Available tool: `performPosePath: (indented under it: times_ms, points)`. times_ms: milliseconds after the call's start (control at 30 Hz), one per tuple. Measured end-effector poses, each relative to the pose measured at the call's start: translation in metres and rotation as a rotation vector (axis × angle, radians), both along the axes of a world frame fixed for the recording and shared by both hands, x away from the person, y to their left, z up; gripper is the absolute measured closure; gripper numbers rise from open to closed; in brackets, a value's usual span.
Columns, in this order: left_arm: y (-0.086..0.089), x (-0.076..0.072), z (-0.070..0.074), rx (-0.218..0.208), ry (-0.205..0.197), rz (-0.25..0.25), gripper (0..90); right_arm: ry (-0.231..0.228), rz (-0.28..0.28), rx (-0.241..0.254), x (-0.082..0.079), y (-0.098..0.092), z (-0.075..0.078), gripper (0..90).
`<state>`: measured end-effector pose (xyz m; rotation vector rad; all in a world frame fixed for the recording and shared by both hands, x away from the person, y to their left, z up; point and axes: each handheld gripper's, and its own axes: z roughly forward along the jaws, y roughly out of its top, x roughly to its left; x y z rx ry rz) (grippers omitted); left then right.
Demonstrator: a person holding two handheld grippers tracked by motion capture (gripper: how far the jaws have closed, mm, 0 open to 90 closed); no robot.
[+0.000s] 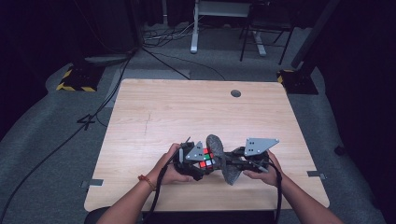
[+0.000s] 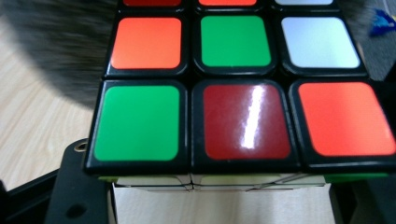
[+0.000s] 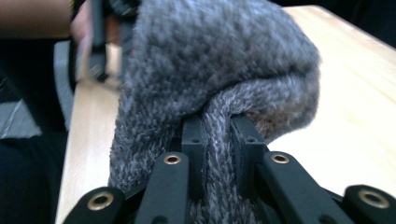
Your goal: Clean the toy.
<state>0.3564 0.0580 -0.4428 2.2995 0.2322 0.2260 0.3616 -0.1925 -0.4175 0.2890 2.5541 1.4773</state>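
Note:
A Rubik's cube (image 1: 206, 158) with red, green, orange and white stickers is held just above the wooden table (image 1: 196, 112), near its front middle. My left gripper (image 1: 198, 161) is shut on it. In the left gripper view the cube (image 2: 243, 98) looms close, and a black finger (image 2: 74, 200) shows under its lower left corner. A grey knitted cloth (image 1: 218, 156) is bunched against the cube's right side. My right gripper (image 1: 232, 163) is shut on the cloth (image 3: 219, 70), with its jaws (image 3: 218, 135) pinching a fold of it.
A round cable hole (image 1: 236, 93) sits near the table's far edge. Cables run over the grey floor at the left, by a yellow-and-black striped base (image 1: 77, 79). White desk legs (image 1: 194, 28) stand farther back.

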Motion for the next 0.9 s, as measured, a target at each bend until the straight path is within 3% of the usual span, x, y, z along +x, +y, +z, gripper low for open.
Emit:
performPosePath:
  times_ms: [100, 200, 300, 533, 633, 733, 900]
  points:
    - [-0.004, -0.003, 0.000, 0.014, -0.011, -0.016, 33.6, 0.001, -0.014, -0.022, 0.002, 0.000, -0.002, 78.3]
    - [-0.004, -0.004, 0.001, 0.011, -0.024, -0.022, 33.5, 0.021, -0.007, -0.101, 0.007, 0.002, -0.011, 78.3]
    - [-0.002, -0.004, 0.003, -0.002, -0.019, -0.009, 33.5, 0.044, 0.003, -0.135, 0.009, 0.005, -0.018, 78.3]
    - [0.002, 0.001, 0.002, 0.012, -0.014, 0.006, 33.4, 0.085, 0.068, -0.167, 0.005, 0.008, -0.019, 78.5]
    - [0.005, 0.004, 0.000, 0.010, 0.002, 0.018, 33.5, 0.078, 0.090, -0.152, 0.003, 0.007, -0.015, 78.5]
    - [0.005, 0.006, -0.004, 0.023, 0.018, 0.025, 33.5, 0.067, 0.090, -0.102, 0.001, 0.005, -0.010, 78.4]
    - [-0.001, 0.003, -0.005, 0.018, 0.029, 0.005, 33.5, 0.037, 0.043, -0.019, 0.000, 0.000, -0.003, 78.4]
